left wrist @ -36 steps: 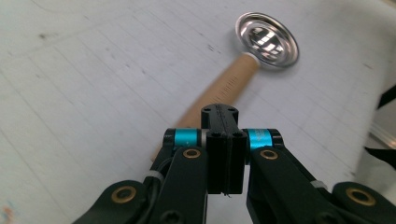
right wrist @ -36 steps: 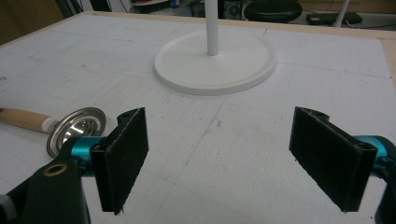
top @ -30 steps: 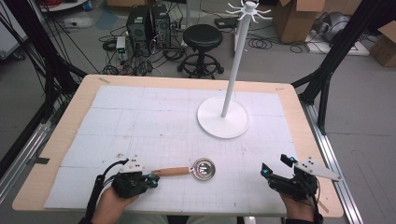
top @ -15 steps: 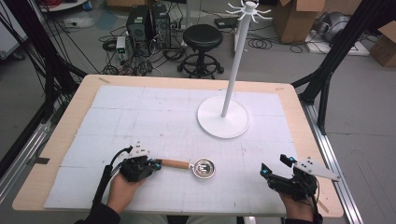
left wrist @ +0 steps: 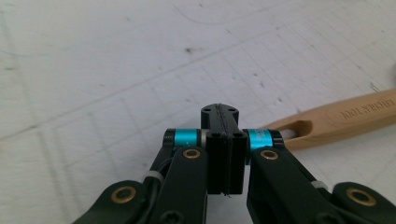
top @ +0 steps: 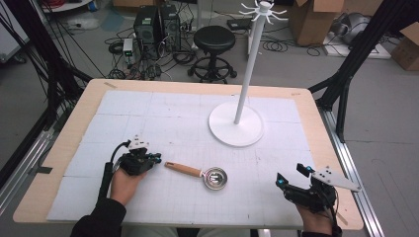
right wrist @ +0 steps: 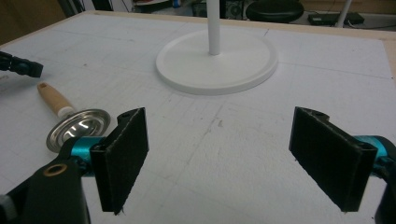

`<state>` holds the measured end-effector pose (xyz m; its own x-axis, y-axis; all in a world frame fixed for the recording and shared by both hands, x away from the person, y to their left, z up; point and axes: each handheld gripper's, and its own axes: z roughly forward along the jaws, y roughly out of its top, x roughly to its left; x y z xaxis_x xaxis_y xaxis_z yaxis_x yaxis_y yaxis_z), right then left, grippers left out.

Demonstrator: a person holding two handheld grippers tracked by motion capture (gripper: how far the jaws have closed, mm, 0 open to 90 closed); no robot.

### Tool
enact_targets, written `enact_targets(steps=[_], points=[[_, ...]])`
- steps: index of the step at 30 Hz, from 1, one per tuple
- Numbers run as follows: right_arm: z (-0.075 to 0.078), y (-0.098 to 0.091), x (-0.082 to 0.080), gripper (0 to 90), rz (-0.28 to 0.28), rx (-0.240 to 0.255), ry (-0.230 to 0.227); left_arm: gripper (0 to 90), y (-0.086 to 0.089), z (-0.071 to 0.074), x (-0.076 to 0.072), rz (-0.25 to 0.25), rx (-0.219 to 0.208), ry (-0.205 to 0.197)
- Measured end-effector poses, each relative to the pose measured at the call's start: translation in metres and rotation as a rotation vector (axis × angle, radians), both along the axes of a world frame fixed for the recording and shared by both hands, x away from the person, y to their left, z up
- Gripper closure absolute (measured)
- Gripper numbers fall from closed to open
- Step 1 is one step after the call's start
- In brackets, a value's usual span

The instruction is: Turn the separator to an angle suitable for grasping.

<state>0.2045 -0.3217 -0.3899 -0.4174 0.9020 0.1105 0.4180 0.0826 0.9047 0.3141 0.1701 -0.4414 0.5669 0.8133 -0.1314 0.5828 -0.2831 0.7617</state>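
While my left gripper (top: 157, 159) rests just beside the strainer (top: 200, 174), its jaws are closed, empty. My right gripper (top: 290, 177) stands wide apart, holding nothing.

Grey floor (top: 395, 148) beyond tabletop's far edge. Black stool (top: 214, 39) near far edge, computer towers (top: 155, 22) left of it amid tangled cables (top: 148, 64). Cardboard boxes (top: 316, 19) far right. Black frame struts (top: 356, 54) at both side edges.

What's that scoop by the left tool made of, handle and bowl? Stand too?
Scoop handle: pale wood, probably unvarnished, with matte grain and stamped lettering. Scoop bowl: polished metal, likely steel, with mirror reflections. Stand: smooth matte white, painted metal or plastic; can't tell which.
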Motion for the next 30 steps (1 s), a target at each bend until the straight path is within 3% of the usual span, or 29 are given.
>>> enact_targets(steps=[2, 4, 6, 12, 18, 24, 30], points=[[0.0, 0.0, 0.0, 18.9, 0.0, -0.001, -0.005, 89.5, -0.006, -0.004, -0.001, -0.027, 0.017, 0.011], [0.0, 0.0, 0.0, 18.9, 0.0, -0.004, -0.009, 89.4, -0.009, -0.004, -0.002, -0.029, -0.015, 0.024], [0.0, -0.001, -0.001, 18.9, 0.0, -0.004, -0.01, 89.5, -0.014, -0.004, -0.005, -0.047, 0.0, 0.022], [0.001, 0.0, 0.0, 18.9, -0.003, -0.001, -0.005, 89.5, -0.033, -0.004, -0.012, -0.071, -0.034, 0.042], [0.0, 0.0, 0.0, 18.9, -0.003, -0.005, -0.007, 89.5, -0.07, -0.005, -0.02, -0.128, -0.044, 0.045], [0.0, -0.001, 0.0, 18.9, -0.003, -0.002, -0.009, 89.5, -0.103, -0.005, -0.022, -0.153, -0.03, 0.047], [0.0, -0.001, 0.0, 18.9, 0.002, -0.003, -0.005, 89.5, -0.135, -0.006, -0.024, -0.203, -0.058, 0.057]])
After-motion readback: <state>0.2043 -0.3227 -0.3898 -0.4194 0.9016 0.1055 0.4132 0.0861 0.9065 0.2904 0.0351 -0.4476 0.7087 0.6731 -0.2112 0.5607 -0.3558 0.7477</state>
